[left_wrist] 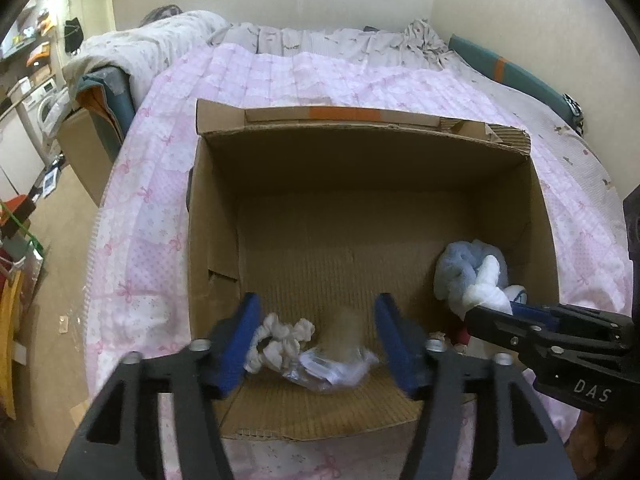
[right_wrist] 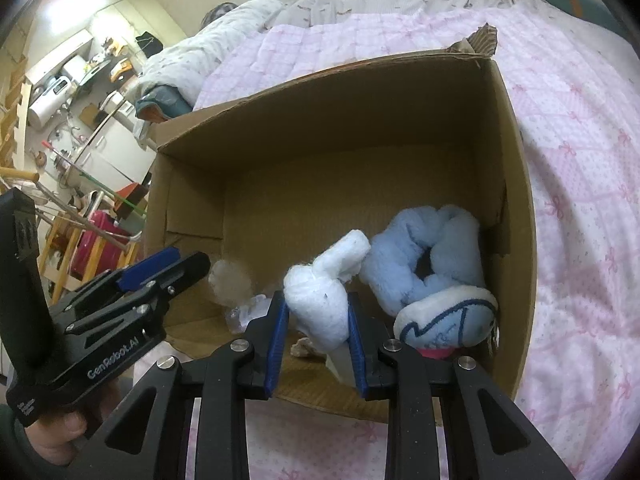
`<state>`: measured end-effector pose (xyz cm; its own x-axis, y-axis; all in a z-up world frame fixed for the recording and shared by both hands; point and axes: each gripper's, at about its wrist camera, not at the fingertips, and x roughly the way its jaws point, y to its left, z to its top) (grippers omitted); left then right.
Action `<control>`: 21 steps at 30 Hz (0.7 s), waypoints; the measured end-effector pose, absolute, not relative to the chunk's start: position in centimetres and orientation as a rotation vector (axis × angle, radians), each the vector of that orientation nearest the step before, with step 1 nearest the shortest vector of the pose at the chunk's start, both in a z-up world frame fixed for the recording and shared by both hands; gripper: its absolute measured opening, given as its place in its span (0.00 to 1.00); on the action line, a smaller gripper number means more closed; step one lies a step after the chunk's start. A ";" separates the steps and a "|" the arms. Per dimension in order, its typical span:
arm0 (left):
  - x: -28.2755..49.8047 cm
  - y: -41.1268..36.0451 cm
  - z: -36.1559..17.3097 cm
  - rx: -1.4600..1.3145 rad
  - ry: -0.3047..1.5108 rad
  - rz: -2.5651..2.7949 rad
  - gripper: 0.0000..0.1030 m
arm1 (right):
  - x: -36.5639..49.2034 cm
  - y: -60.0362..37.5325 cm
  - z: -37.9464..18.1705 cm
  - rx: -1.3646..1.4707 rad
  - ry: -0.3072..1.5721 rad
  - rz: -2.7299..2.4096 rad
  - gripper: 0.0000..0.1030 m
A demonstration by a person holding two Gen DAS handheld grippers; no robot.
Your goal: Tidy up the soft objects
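Note:
An open cardboard box (left_wrist: 360, 128) (right_wrist: 320, 120) stands on the bed. My left gripper (left_wrist: 320, 340) (right_wrist: 172, 268) hangs open over its near left corner, its pads touching nothing. Below it lie a white scrunchie (left_wrist: 280, 340) and a clear plastic packet (left_wrist: 336, 372) (right_wrist: 248, 312); a blurred pale thing (left_wrist: 344, 332) (right_wrist: 230, 280) shows between the fingers. My right gripper (right_wrist: 317, 308) (left_wrist: 520, 312) is shut on a white plush piece (right_wrist: 320, 292) (left_wrist: 486, 284) in the near right corner. Beside it lie a light-blue plush ring (right_wrist: 420, 248) (left_wrist: 456, 268) and a blue-and-white plush (right_wrist: 448, 316).
The box rests on a pink patterned quilt (left_wrist: 160, 200) (right_wrist: 580, 160) that covers the bed. A heaped white duvet (left_wrist: 160, 48) lies at the bed's far left. Left of the bed are bare floor (left_wrist: 60, 260), a second cardboard box (left_wrist: 84, 152) and cluttered shelves.

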<state>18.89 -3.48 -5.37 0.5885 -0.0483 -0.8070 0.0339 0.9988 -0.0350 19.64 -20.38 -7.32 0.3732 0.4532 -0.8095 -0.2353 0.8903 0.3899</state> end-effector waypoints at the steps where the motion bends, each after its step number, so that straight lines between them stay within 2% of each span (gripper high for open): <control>1: 18.8 -3.6 -5.3 -0.013 0.945 -0.040 0.71 | 19.7 -20.4 -7.3 0.225 1.104 0.447 0.28; 3: 18.8 -3.6 -5.2 -0.012 0.955 -0.033 0.72 | 19.8 -20.4 -7.2 0.232 1.105 0.449 0.28; 5: 18.7 -3.6 -4.9 -0.012 0.944 -0.039 0.72 | 19.9 -20.6 -7.0 0.263 1.099 0.460 0.36; 6: 18.6 -3.5 -4.7 -0.012 0.935 -0.035 0.72 | 20.1 -20.7 -7.0 0.278 1.093 0.463 0.45; 7: 18.5 -3.4 -4.4 -0.016 0.928 -0.033 0.72 | 20.0 -20.9 -6.8 0.293 1.079 0.463 0.68; 8: 18.5 -3.2 -4.2 -0.024 0.924 -0.035 0.72 | 19.9 -21.3 -6.5 0.311 1.058 0.462 0.74; 12: 18.4 -2.5 -3.5 -0.057 0.930 -0.024 0.72 | 19.8 -21.7 -5.8 0.305 1.024 0.434 0.74; 13: 18.4 -2.4 -3.4 -0.059 0.936 -0.028 0.72 | 19.8 -21.6 -5.7 0.292 1.018 0.423 0.79; 14: 18.3 -2.4 -3.4 -0.059 0.939 -0.028 0.72 | 19.7 -21.6 -5.6 0.277 1.018 0.414 0.88; 16: 18.0 -2.3 -2.9 -0.054 0.935 -0.018 0.72 | 19.6 -21.4 -5.4 0.255 1.010 0.399 0.96; 19: 17.3 -1.9 -2.1 -0.050 0.910 0.015 0.72 | 19.2 -21.7 -4.5 0.244 0.974 0.391 0.96; 21: 17.0 -1.8 -1.4 -0.059 0.908 -0.006 0.73 | 18.9 -22.1 -3.7 0.247 0.944 0.376 1.00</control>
